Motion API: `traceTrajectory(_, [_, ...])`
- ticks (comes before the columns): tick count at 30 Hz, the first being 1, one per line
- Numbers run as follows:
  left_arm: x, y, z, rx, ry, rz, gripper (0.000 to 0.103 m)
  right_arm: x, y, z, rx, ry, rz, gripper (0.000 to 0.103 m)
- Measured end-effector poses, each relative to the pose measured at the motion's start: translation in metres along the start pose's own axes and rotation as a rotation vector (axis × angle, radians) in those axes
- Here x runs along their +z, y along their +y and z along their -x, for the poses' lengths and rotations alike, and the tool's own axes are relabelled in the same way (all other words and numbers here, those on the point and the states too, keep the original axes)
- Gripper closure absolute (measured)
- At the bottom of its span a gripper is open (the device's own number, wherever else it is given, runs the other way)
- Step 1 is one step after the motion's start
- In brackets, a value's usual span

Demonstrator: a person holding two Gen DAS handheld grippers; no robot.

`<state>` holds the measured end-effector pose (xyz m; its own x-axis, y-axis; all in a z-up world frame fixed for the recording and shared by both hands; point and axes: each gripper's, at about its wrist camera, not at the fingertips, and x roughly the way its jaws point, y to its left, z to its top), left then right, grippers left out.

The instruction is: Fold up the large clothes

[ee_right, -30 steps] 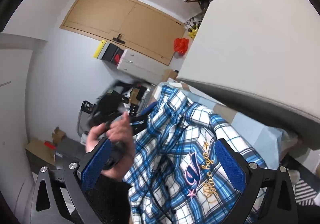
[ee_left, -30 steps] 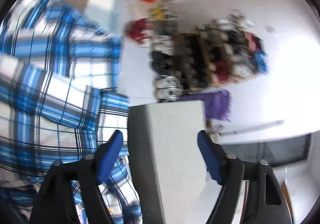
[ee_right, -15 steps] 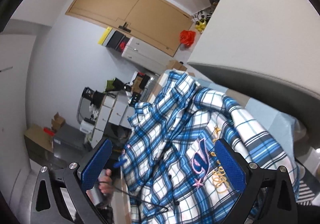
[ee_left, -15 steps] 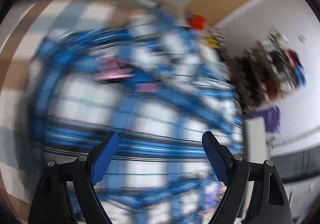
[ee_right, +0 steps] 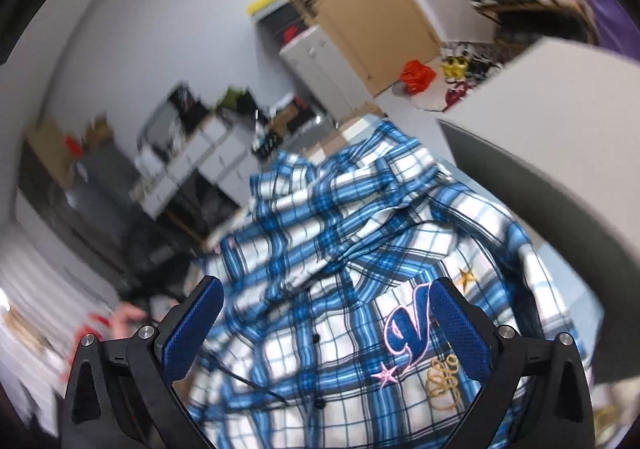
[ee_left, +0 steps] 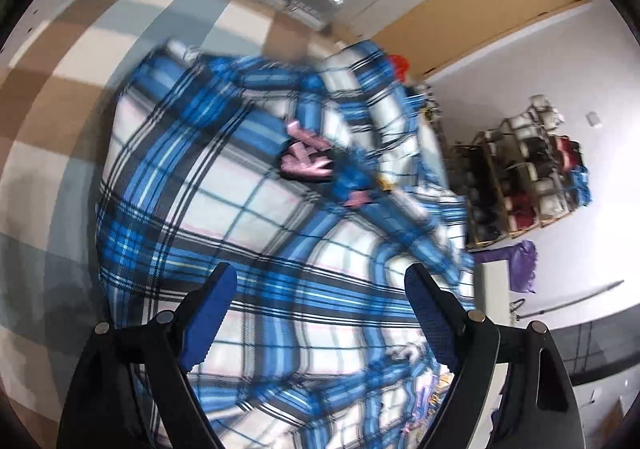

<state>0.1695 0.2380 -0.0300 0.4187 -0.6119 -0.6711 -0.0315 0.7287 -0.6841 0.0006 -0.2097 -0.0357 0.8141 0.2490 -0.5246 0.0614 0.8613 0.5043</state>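
The plaid shirt (ee_left: 248, 217) lies beyond (and below) both the left gripper (ee_left: 318, 289) and right gripper (ee_right: 326, 303), fingers spread apart.

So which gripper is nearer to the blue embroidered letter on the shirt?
Right. The right gripper hangs over the shirt with the letter beside one fingertip. The left gripper, also open, is over plain plaid.

White walls (ee_right: 132, 49), tan wooden doors (ee_right: 360, 1), shoe rack (ee_left: 520, 177) (crowded), checked floor mat (ee_left: 60, 97)
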Motion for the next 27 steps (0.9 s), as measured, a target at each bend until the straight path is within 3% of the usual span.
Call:
traceTrajectory(3, [0.008,-0.008,0.006,0.015,0.029,-0.042,0.02,0.024,0.038,-0.027,-0.093,0.109,0.231,0.0])
traceTrajectory(7, [0.021,-0.026,-0.038,0.046,0.095,-0.071,0.02,0.059,0.069,-0.1,-0.278,0.19,0.471,0.0])
traceTrajectory(10, [0.027,-0.023,-0.058,0.093,0.093,-0.101,0.02,0.077,0.07,-0.164,-0.289,0.326,0.494,0.0])
traceTrajectory(12, [0.031,-0.022,-0.071,0.085,0.104,-0.078,0.02,0.081,0.061,-0.207,-0.237,0.441,0.443,0.0])
traceTrajectory(14, [0.038,-0.013,-0.071,0.094,0.107,-0.041,0.02,0.089,0.048,-0.246,-0.25,0.51,0.395,0.001])
traceTrajectory(16, [0.047,-0.006,-0.082,0.11,0.132,0.002,0.02,0.094,0.037,-0.269,-0.298,0.512,0.363,0.001])
traceTrajectory(19, [0.052,-0.01,-0.079,0.113,0.102,-0.026,0.02,0.09,0.024,-0.301,-0.417,0.522,0.433,0.001])
traceTrajectory(23, [0.054,-0.017,-0.084,0.16,0.097,-0.089,0.02,0.082,0.023,-0.311,-0.418,0.473,0.544,0.0])
traceTrajectory(27, [0.052,-0.015,-0.068,0.109,0.063,-0.048,0.02,0.104,0.023,-0.298,-0.395,0.391,0.47,0.0])
